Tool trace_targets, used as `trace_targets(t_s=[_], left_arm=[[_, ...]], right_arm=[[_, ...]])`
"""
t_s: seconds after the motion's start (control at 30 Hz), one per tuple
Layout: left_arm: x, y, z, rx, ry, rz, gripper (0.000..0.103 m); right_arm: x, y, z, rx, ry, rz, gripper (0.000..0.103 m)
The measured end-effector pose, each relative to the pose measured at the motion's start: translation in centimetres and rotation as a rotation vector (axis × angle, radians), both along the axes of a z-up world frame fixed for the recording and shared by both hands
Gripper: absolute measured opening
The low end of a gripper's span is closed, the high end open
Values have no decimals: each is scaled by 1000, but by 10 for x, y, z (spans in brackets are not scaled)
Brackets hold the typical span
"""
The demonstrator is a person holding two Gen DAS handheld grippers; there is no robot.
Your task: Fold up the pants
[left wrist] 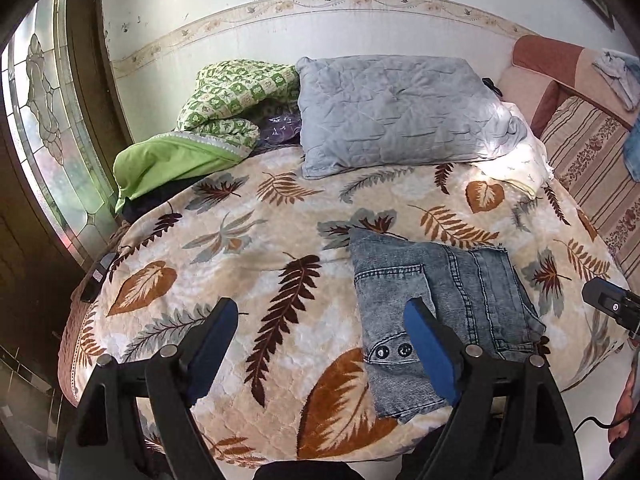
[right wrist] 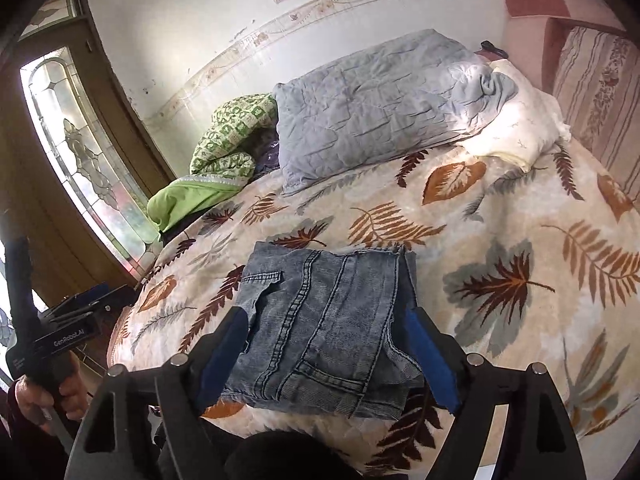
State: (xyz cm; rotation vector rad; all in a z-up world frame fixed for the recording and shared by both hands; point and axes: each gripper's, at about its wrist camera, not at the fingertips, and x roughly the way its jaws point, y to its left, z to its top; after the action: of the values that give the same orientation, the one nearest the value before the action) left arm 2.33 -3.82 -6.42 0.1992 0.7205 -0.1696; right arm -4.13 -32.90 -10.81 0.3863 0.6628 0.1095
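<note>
Both fingers [right wrist: 430,354] astride folded pants [right wrist: 320,328], untouched.

Folded pants [right wrist: 320,328] on bedspread [right wrist: 500,248] near front edge, pillow [right wrist: 372,108] behind, quilt [right wrist: 228,136] left of pillow

Daylight enters through the tall leaded glass window [left wrist: 48,120] at the far left and makes an overexposed patch on the cream white pillow [right wrist: 516,128] at the far right. Both views are sharp in the middle, strongly curved at the edges, with dark corners.
</note>
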Motion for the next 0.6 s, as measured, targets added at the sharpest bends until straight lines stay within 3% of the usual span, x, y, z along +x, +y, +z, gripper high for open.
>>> trace_targets(t_s=[0.43,0.6], left_arm=[[29,22,-53,-1,182,76,85],[41,24,-68,30,202,84,85]], right_arm=[[3,-24,-32,53,93,-61,83],[7,-28,-45,60,126,-66,83]])
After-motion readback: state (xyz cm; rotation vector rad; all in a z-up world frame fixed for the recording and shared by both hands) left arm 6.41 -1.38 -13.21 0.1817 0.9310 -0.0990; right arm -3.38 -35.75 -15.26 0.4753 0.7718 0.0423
